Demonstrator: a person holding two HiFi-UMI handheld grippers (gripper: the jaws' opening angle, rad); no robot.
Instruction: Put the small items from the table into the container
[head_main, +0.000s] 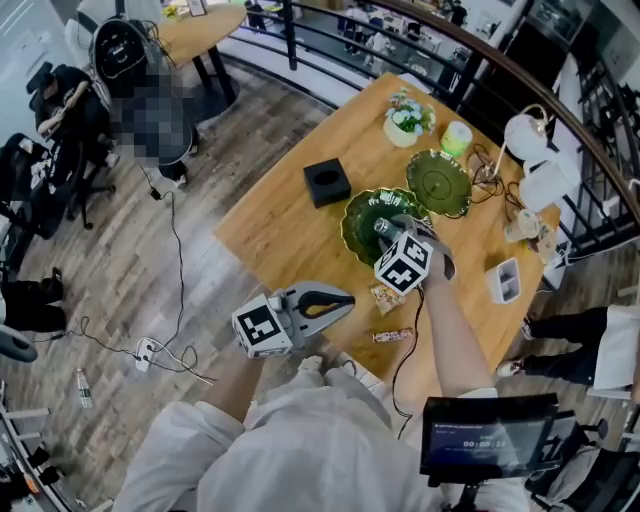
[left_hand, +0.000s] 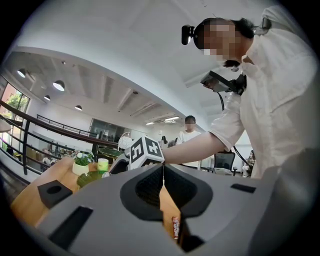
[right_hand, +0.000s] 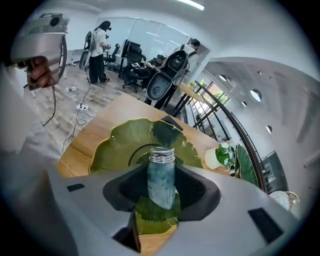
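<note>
My right claw (right_hand: 161, 170) pinches one silver-capped bottle (right_hand: 161, 186) above near green leaf dish (head_main: 358, 238), one of two. Left claw (left_hand: 162, 172) pressed together, empty. Two snack packets (head_main: 385, 295) on bench (head_main: 280, 230), print unreadable.

Head view looks steeply down on the light wooden table (head_main: 280, 235). Left gripper view faces level and the right tilts down, close. All share the green leaf-shaped dish (right_hand: 112, 147), at eight o'clock in the left's.

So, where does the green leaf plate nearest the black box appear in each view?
Head view: the green plate sits at centre, just right of the black box.
Left gripper view: the plate shows low at the left.
Right gripper view: the plate fills the middle.
Shared landmark: the white flower pot, beyond the plate in every view.
</note>
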